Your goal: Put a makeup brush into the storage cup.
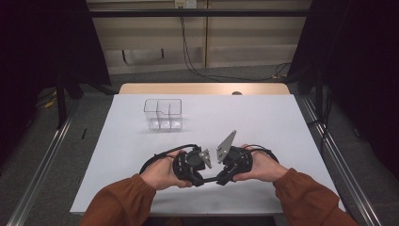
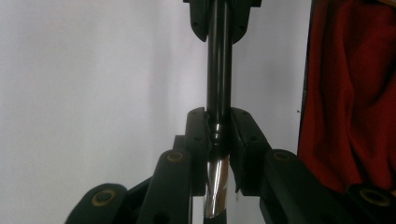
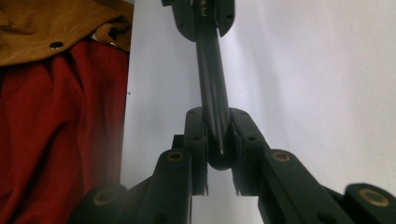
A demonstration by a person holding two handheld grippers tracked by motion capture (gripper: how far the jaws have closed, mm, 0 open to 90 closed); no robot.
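Two grippers, left (image 2: 218, 135) and right (image 3: 218, 140), each clamp one end of the slim black pen (image 1: 210, 180), its long axis spanning level between them

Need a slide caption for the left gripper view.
Left gripper shut on a black pen, the right gripper clamping its far end.

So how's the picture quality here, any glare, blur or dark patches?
High view: dim and soft, black at both sides, clear plastic divided box faint against the white table. Left gripper view: bright glare on the shiny tip of the black pen. Right gripper view: near jaws blurred.
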